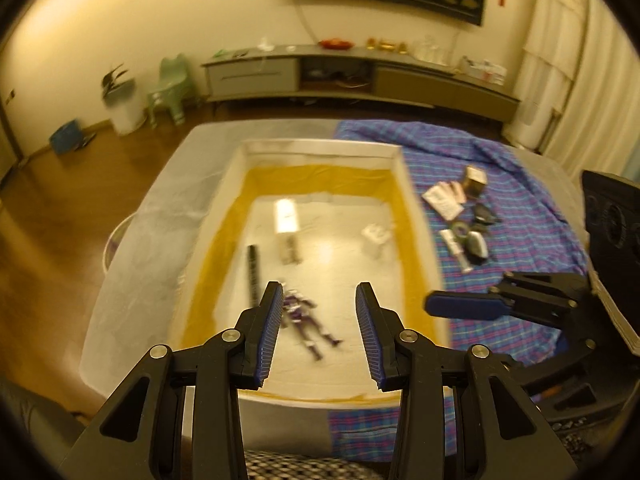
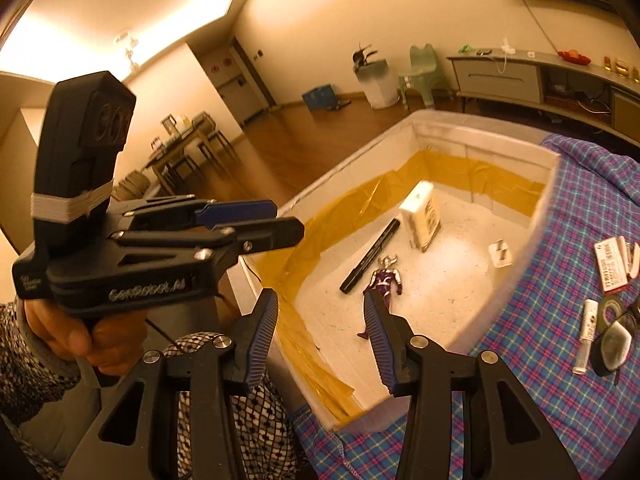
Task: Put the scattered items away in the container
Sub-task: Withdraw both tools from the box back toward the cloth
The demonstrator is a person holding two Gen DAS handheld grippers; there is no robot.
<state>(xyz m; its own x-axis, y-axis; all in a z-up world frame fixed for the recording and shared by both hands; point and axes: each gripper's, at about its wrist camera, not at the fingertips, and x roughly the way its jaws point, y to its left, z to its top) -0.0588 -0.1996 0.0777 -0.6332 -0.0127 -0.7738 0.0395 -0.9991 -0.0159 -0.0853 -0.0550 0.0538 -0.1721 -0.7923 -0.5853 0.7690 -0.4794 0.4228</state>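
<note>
Both hand-held grippers, left (image 1: 318, 300) and right (image 2: 322, 308), hang open and empty above the white container (image 1: 416, 208). Clustered leftovers (image 1: 466, 220) wait on the plaid cloth (image 1: 532, 240); careless reaching might scatter them.

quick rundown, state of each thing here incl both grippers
left gripper: open, empty, above the box
right gripper: open, empty
foam box: open-topped, yellow film lining its walls
toy figure: lying flat in the box
black marker: capped, lying in the box
white carton: standing upright in the box
white tube: lying on the plaid cloth, outside the box
</note>
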